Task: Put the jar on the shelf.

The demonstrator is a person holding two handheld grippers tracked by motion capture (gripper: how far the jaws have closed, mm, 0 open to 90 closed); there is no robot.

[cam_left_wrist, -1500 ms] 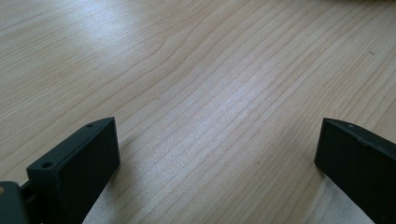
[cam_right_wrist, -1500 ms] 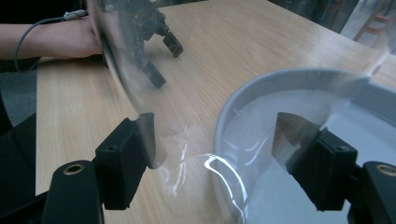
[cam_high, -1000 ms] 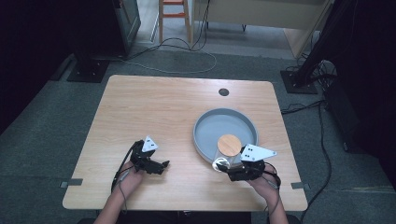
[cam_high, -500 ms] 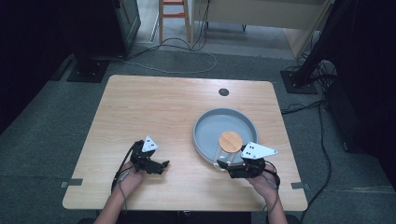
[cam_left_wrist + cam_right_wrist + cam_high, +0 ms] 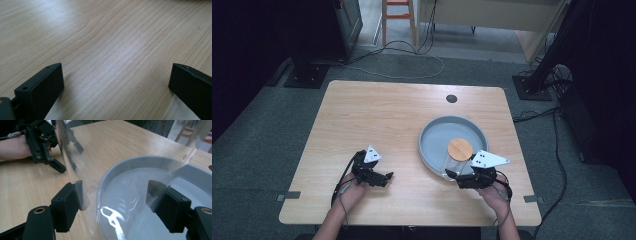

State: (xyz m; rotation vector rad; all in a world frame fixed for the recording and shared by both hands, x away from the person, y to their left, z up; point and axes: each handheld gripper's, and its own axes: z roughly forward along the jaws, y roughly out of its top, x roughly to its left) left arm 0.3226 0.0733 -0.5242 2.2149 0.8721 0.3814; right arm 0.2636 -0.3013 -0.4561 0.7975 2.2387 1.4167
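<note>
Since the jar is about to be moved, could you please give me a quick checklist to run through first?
1. Right claw shut on the clear jar: ok.
2. Wooden lid on the jar: ok.
3. Jar upright: ok in the high view.
4. Jar base lifted off the grey tray: cannot tell.
5. Left claw open, holding nothing, apart from the tray: ok.
6. Bare table left of the tray for setting down: ok.

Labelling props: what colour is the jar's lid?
Light wood-tan lid on the clear jar; clearest from the high view.
</note>
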